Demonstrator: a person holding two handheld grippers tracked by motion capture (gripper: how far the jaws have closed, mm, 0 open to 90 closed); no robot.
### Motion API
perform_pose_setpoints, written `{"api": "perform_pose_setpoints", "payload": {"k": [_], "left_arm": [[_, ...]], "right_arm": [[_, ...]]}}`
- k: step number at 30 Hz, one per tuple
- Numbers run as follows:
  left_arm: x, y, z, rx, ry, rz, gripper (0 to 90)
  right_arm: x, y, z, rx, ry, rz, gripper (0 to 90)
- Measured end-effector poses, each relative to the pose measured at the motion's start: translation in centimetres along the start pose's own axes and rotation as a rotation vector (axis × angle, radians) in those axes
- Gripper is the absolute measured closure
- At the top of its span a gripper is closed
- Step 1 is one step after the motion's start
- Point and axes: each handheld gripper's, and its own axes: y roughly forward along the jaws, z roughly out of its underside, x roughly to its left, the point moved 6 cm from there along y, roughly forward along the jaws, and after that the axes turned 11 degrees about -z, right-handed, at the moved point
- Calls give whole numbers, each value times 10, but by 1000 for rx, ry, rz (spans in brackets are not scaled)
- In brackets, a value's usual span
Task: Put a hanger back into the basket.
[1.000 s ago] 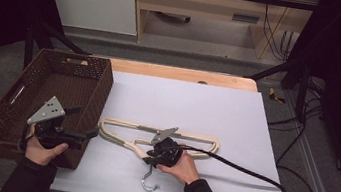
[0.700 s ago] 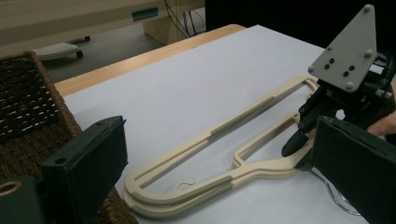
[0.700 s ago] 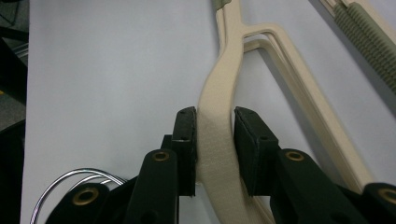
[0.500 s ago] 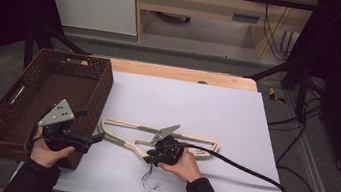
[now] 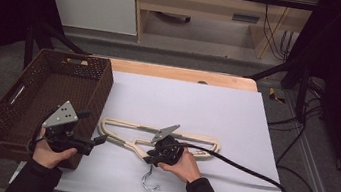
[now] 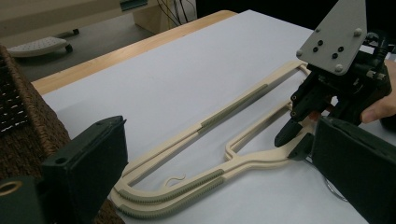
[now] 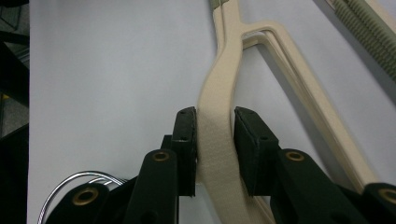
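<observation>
While the right claw (image 7: 214, 140) clamps the cream hanger's (image 5: 160, 137) neck on the worktop (image 5: 235, 120), the open left claw (image 6: 219, 168) should grip its near end squarely before lifting toward the basket (image 5: 31, 101).

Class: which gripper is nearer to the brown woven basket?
Left. The left gripper sits beside the brown woven basket at its near corner; the right gripper is farther off, clamping the cream plastic hanger.

Cream hanger (image 6: 243, 154) on white table (image 6: 177, 79); right gripper (image 6: 295, 140) clamps it.
</observation>
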Motion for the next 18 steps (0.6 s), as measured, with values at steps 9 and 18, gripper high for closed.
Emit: {"api": "perform_pose_setpoints", "payload": {"k": [9, 18], "left_arm": [[-1, 0, 0, 0, 3, 1, 33], [-2, 2, 1, 7, 9, 7, 34]], "right_arm": [[0, 2, 0, -6, 17, 16, 703], [0, -2, -2, -18, -2, 12, 711]]}}
